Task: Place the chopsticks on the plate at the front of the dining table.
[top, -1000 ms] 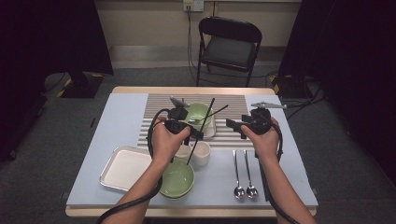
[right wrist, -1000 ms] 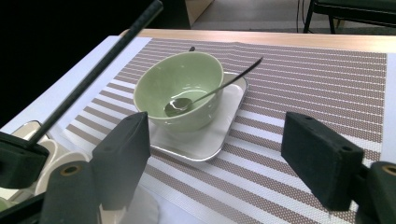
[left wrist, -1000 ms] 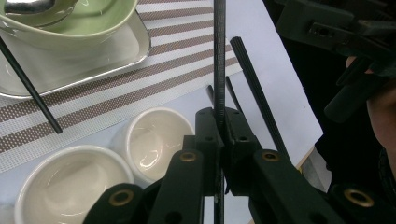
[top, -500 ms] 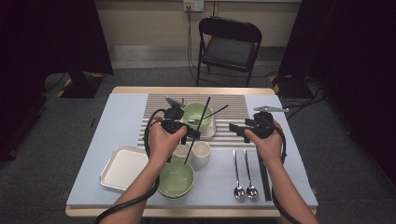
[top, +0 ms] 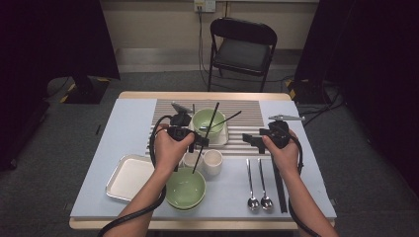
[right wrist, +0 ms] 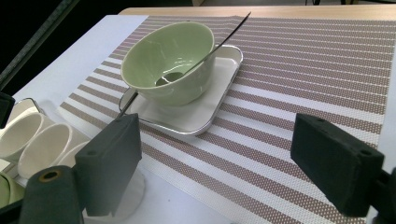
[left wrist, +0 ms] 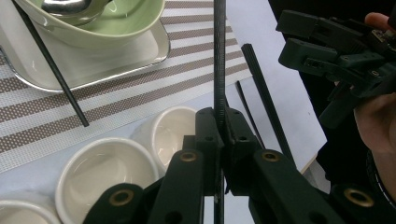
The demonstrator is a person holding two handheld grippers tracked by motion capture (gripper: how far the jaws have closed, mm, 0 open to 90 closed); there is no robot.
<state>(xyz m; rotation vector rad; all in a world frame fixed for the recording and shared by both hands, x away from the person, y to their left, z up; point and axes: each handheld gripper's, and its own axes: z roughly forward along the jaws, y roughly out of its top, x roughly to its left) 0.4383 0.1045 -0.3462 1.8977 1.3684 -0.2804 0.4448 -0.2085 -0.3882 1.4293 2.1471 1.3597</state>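
Left gripper (top: 201, 141) clamped on 1 black chopstick (left wrist: 219, 56), held steeply over the 2 white cups (top: 206, 162), just in front of the striped placemat (top: 247, 111). Right gripper (top: 251, 141) at the placemat's near right edge, jaws just opened wide with nothing between them. Second chopstick (top: 279, 185) flat beside 2 spoons (top: 259, 185), in front of the placemat. Green bowl (right wrist: 168, 58) tilted on a small tray (right wrist: 219, 100) on the placemat.
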